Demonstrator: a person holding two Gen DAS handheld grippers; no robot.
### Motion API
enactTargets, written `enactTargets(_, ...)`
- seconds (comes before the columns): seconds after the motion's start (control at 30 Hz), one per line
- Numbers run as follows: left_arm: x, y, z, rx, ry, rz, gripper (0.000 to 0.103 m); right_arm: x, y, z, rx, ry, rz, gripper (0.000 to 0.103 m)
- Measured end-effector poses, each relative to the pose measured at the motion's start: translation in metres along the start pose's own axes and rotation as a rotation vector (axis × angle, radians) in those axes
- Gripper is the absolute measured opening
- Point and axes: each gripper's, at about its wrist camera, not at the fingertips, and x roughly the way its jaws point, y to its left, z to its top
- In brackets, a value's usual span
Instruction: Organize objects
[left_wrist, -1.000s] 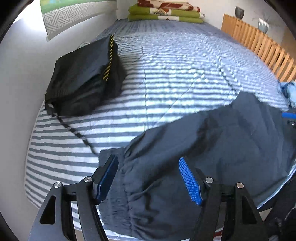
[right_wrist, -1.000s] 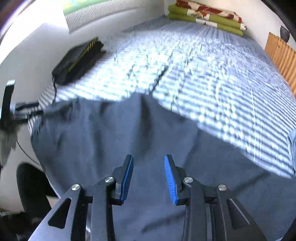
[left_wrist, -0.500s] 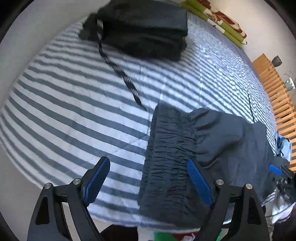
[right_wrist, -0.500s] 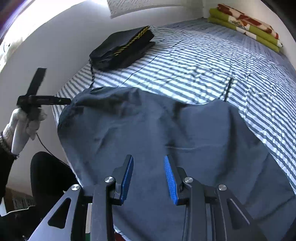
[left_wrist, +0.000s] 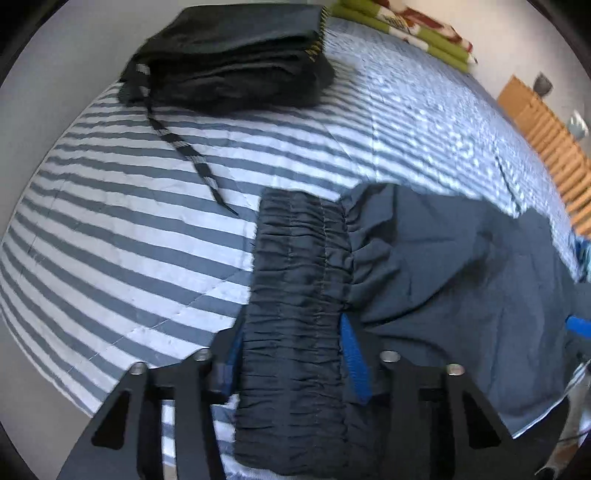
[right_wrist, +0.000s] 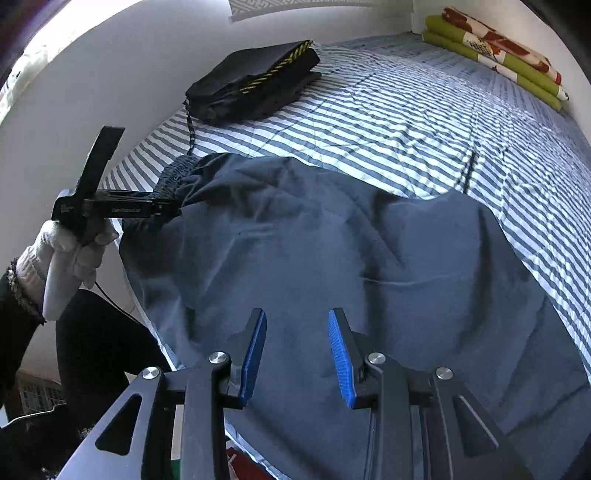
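Note:
Dark grey trousers (right_wrist: 332, 251) lie spread over the near edge of the striped bed (right_wrist: 424, 110). Their gathered elastic waistband (left_wrist: 299, 314) runs between the fingers of my left gripper (left_wrist: 291, 354), which is shut on it; the left gripper also shows in the right wrist view (right_wrist: 162, 208) at the waistband's corner. My right gripper (right_wrist: 297, 354) is open and empty, just above the trouser cloth near the bed's front edge. A folded black garment with a yellow-striped edge (left_wrist: 236, 62) lies at the far left; its drawstring (left_wrist: 184, 147) trails toward the trousers.
Folded green and red blankets (right_wrist: 495, 48) lie at the head of the bed. A white wall (right_wrist: 74, 110) runs along the bed's left side. A wooden slatted rail (left_wrist: 550, 144) borders the right side. The person's legs (right_wrist: 99, 350) stand at the near left corner.
My left gripper moved onto the waistband and closed on it; it was wide open half a second ago. The right gripper stays open over the cloth.

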Motion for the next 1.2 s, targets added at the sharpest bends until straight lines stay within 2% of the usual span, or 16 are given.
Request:
enactTargets(0.07, -0.011, 0.004, 0.002, -0.023, -0.018, -0.027, 0.028, 0.0, 0.004, 0.002, -0.009, -0.01, -0.008, 0.032)
enactTargets(0.23, -0.026, 0.005, 0.002, 0.003, -0.038, -0.053, 0.024, 0.002, 0.004, -0.004, -0.019, 0.002, -0.031, 0.032)
enactTargets(0.27, -0.024, 0.003, 0.002, 0.018, -0.032, -0.045, 0.028, 0.003, 0.002, -0.006, -0.017, 0.007, -0.033, 0.032)
enactTargets(0.3, -0.022, 0.005, 0.003, 0.02, -0.023, -0.043, 0.038, 0.005, 0.0, -0.009, -0.01, 0.018, -0.038, 0.032)
enactTargets(0.33, -0.018, 0.008, 0.004, 0.006, -0.005, -0.057, 0.053, 0.006, -0.001, -0.011, -0.006, 0.022, -0.042, 0.032)
enactTargets(0.4, -0.011, 0.016, 0.004, -0.022, 0.013, -0.108, 0.072, 0.006, -0.005, -0.016, 0.008, 0.029, -0.047, 0.032)
enactTargets(0.47, 0.005, 0.016, -0.002, -0.037, 0.062, -0.156, 0.074, 0.005, -0.009, -0.02, 0.018, 0.032, -0.051, 0.032)
enactTargets(0.5, 0.003, 0.01, -0.006, -0.013, 0.007, -0.128, 0.074, 0.005, -0.01, -0.021, 0.024, 0.033, -0.051, 0.032)
enactTargets(0.53, 0.006, -0.001, -0.009, 0.026, 0.01, -0.094, 0.07, 0.004, -0.011, -0.023, 0.027, 0.035, -0.05, 0.032)
enactTargets(0.6, 0.007, -0.02, -0.011, 0.082, -0.011, -0.003, 0.05, 0.004, -0.012, -0.024, 0.027, 0.037, -0.056, 0.032)
enactTargets(0.63, 0.006, -0.024, -0.01, 0.065, -0.008, -0.021, 0.039, 0.004, -0.012, -0.025, 0.028, 0.037, -0.06, 0.032)
enactTargets(0.73, -0.007, -0.025, -0.003, 0.017, -0.025, -0.046, 0.024, 0.002, -0.015, -0.028, 0.043, 0.031, -0.067, 0.032)
enactTargets(0.87, -0.035, -0.023, 0.006, 0.044, -0.101, 0.015, 0.021, -0.002, -0.02, -0.032, 0.056, 0.027, -0.088, 0.032)
enactTargets(0.97, -0.051, -0.003, 0.013, 0.011, -0.127, 0.046, 0.021, -0.003, -0.024, -0.035, 0.074, 0.023, -0.098, 0.032)
enactTargets(1.13, -0.076, 0.057, 0.015, -0.081, -0.15, 0.155, 0.021, -0.006, -0.034, -0.038, 0.125, 0.015, -0.1, 0.032)
enactTargets(1.2, -0.077, 0.081, 0.019, -0.099, -0.144, 0.235, 0.025, -0.007, -0.036, -0.04, 0.131, 0.015, -0.103, 0.032)
